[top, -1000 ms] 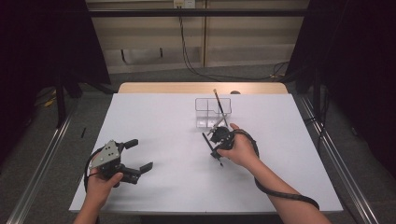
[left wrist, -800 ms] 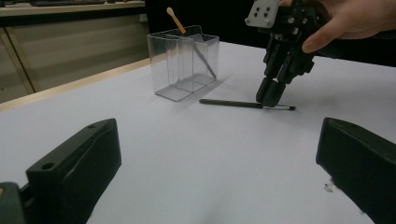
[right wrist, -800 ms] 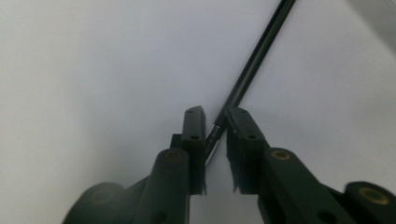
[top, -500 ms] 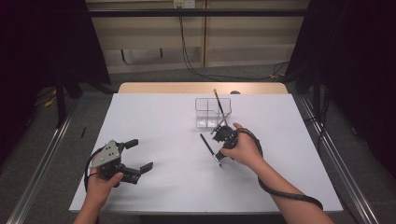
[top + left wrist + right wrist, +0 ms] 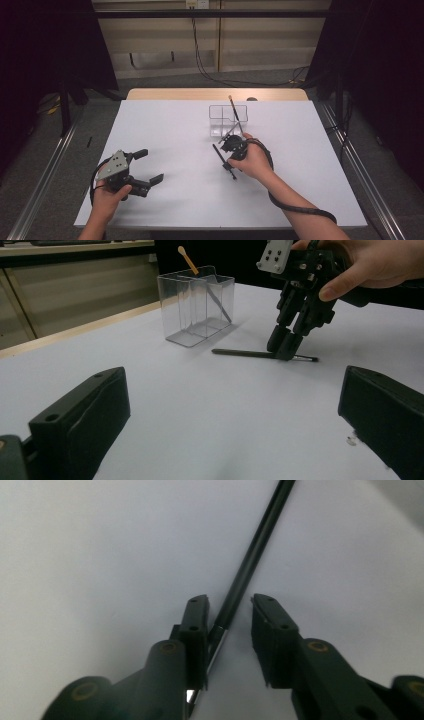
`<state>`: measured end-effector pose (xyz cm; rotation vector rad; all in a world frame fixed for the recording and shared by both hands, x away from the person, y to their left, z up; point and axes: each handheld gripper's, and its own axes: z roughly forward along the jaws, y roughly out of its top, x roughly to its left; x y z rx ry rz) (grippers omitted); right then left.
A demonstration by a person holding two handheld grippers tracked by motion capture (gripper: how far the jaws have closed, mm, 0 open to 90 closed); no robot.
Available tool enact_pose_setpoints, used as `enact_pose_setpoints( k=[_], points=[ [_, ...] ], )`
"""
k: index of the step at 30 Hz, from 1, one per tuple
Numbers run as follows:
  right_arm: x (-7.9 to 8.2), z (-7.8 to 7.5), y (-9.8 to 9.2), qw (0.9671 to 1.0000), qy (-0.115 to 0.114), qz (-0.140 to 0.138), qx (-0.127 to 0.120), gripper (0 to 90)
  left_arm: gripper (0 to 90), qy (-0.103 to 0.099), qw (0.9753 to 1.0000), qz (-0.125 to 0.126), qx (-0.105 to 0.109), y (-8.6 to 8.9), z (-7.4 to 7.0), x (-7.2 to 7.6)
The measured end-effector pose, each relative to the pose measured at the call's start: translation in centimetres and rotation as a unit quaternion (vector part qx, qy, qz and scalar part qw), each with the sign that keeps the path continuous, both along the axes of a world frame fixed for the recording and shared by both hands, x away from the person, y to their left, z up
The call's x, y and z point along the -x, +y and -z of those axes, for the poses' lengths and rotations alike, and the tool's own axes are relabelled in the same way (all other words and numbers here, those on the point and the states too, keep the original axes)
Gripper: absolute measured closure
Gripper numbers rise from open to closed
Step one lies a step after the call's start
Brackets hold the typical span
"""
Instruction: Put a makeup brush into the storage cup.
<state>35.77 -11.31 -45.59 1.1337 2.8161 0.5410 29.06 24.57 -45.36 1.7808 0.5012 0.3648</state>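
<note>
- right hand-held gripper sits just right of centre in the high view, tipped down onto the white table, its jaws straddling a slim black pen with a silver tip.
- in the right gripper view the pen runs from between the jaws up to the top edge. the left jaw touches the barrel and the right jaw stands a little off it, so the jaws are parted, not clamped.
- the pen lies flat on the table, just below the clear plastic two-compartment holder near upper centre of the high view.
- the holder already carries a tan wooden stick and a thin grey rod, both leaning. judging by that, the pen probably belongs there too.
- the steep downward tilt of the right hand-held gripper looks chosen so the fingertips can reach a thin thing lying flat.
- i can't tell whether it is closing in to grasp or has let go.
- left hand-held gripper is at lower left of the high view, low over the table, jaws spread wide and holding nothing. it is well apart from the pen, probably parked clear of the work.
</note>
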Motion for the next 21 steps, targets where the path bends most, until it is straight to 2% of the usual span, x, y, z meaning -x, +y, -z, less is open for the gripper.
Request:
enact_pose_setpoints(
  k=[2,5,7,11,15,21],
  points=[
    [0.1,0.0,-0.1,0.9999,-0.009,-0.009,0.003,77.1,0.2,-0.001,1.0,0.001,-0.001,-0.1,0.0,0.0],
    [0.1,-0.1,-0.4,0.9997,0.01,-0.018,0.014,84.0,0.2,-0.001,1.0,0.002,-0.001,-0.1,0.0,0.1],
    [0.1,-0.2,-0.7,0.9994,0.018,-0.027,0.015,84.1,0.2,0.0,1.0,0.001,0.0,-0.1,0.0,0.1],
    [0.1,-0.4,-1.1,0.9981,0.029,-0.038,0.038,84.1,0.2,0.0,1.0,0.001,-0.001,-0.1,0.0,0.0],
    [0.0,-0.3,-1.1,0.9982,0.035,-0.035,0.035,82.7,0.2,-0.001,1.0,0.003,-0.001,-0.2,0.0,0.0],
    [-0.3,-0.4,-0.7,0.9969,0.044,-0.038,0.053,82.3,0.2,0.002,1.0,0.003,0.001,-0.3,0.1,0.0]
  ],
)
